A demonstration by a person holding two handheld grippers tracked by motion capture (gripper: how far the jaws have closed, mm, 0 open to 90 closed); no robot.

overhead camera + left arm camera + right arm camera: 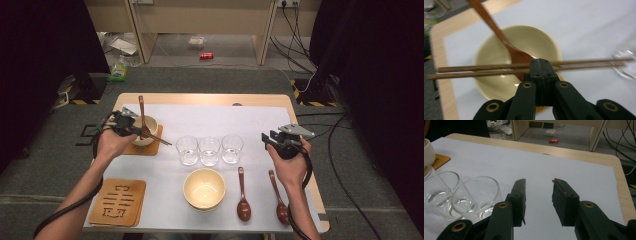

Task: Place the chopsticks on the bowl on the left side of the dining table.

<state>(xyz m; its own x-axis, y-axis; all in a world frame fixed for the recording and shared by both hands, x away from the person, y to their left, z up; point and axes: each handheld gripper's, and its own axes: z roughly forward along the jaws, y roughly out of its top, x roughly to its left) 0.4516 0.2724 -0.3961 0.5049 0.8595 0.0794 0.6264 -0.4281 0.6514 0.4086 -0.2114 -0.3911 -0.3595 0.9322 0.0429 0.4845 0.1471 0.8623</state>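
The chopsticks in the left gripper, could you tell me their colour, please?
The chopsticks are brown wood, clearest in the left gripper view.

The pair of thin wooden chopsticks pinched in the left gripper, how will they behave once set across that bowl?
The thin wooden chopsticks look rigid and light. Being slender, round sticks, they may roll off the cream bowl's rim. The left gripper pinches them mid-length, so they probably stay balanced, though they could slide apart.

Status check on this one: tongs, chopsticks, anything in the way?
Left tongs shut on chopsticks, held level over the bowl. Spoon stands in that bowl, right beneath the sticks. Right tongs open, empty, off beside the glasses.
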